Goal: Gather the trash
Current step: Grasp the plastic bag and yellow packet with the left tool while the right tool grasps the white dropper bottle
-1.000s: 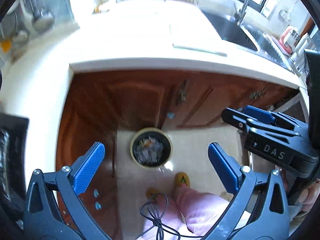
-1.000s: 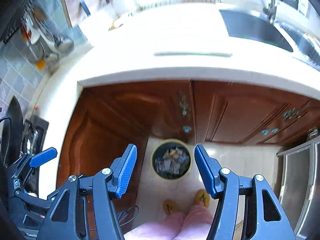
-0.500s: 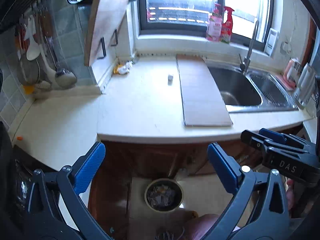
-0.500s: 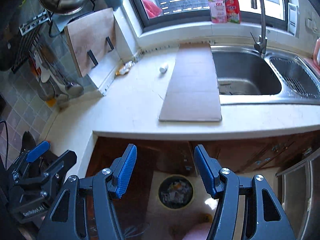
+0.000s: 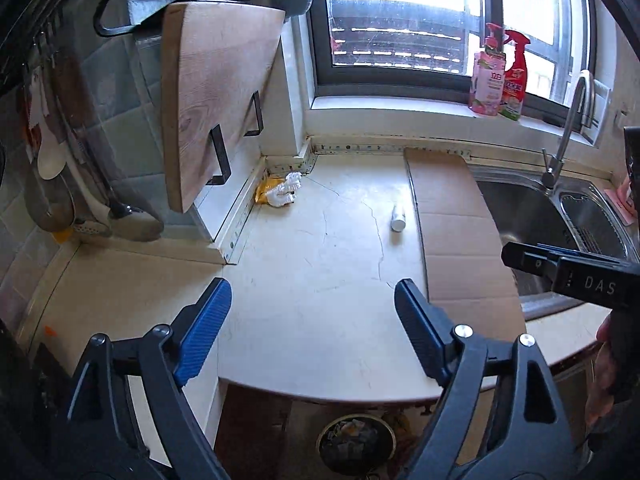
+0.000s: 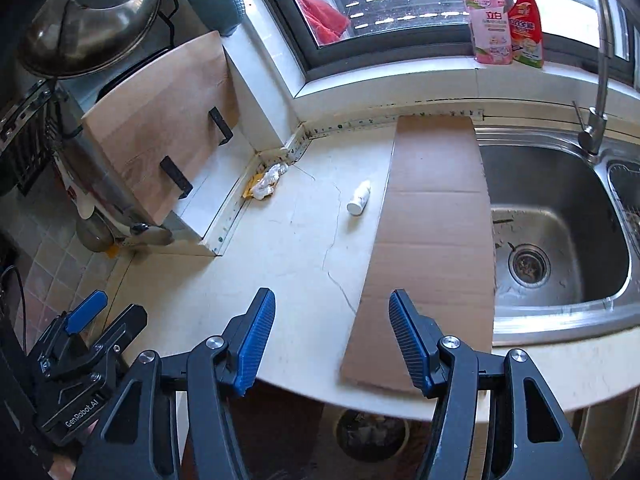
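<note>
Both grippers have swung up from the floor bin to face the cream stone surface (image 5: 312,280). On it lie a flat brown cardboard sheet (image 6: 432,240), crumpled white-and-yellow trash (image 5: 280,194) in the back corner, and a small white bottle (image 6: 359,198). Left gripper (image 5: 312,324) fingers are closing on nothing; right gripper (image 6: 332,336) fingers stand half-wide, empty.

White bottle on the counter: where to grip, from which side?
Grip the white bottle across its middle, from above. It lies on its side on the counter, beside the cardboard, so set the fingers either side of its round body, across its length.
</note>
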`<action>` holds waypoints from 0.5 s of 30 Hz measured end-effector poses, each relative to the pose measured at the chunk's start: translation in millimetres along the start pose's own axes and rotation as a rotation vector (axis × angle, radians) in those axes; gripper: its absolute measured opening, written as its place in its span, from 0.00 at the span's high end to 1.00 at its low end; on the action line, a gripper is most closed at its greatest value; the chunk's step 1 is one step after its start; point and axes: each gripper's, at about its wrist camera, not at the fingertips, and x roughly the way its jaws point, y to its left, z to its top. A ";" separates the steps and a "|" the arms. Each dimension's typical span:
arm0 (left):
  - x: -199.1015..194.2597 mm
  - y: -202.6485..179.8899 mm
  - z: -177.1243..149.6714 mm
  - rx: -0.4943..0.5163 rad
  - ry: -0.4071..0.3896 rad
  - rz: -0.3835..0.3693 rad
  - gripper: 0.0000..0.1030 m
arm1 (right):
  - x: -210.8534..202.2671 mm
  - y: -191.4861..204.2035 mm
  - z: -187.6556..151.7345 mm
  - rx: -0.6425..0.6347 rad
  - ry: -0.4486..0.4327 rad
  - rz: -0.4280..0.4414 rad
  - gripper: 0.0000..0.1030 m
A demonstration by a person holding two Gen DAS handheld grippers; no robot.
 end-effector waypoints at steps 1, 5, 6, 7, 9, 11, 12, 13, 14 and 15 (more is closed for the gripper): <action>17.7 -2.9 9.0 -0.003 0.005 0.007 0.23 | 19.1 -4.9 17.2 -0.004 0.016 0.006 0.41; 83.6 -17.7 38.9 -0.011 0.048 0.032 0.27 | 98.3 -24.6 76.9 -0.018 0.092 0.019 0.41; 102.8 -20.5 47.5 -0.011 0.063 0.042 0.27 | 117.2 -29.0 89.0 -0.022 0.109 0.018 0.41; 121.2 -22.7 55.9 -0.013 0.076 0.051 0.28 | 138.1 -33.4 102.1 -0.025 0.130 0.020 0.41; 152.9 -26.9 68.6 -0.020 0.102 0.072 0.28 | 174.1 -39.9 123.0 -0.037 0.165 0.021 0.41; 183.5 -31.4 80.8 -0.026 0.128 0.091 0.28 | 210.7 -43.9 141.4 -0.053 0.199 0.020 0.42; 199.2 -33.3 86.9 -0.028 0.144 0.101 0.28 | 227.1 -44.9 148.1 -0.059 0.211 0.020 0.43; 214.4 -35.3 92.2 -0.029 0.161 0.112 0.28 | 243.6 -46.3 154.9 -0.066 0.222 0.015 0.45; 228.6 -37.0 97.0 -0.029 0.178 0.121 0.28 | 259.7 -47.0 160.6 -0.079 0.231 0.006 0.45; 243.3 -37.7 101.5 -0.029 0.196 0.132 0.28 | 272.4 -47.0 159.7 -0.091 0.241 -0.001 0.46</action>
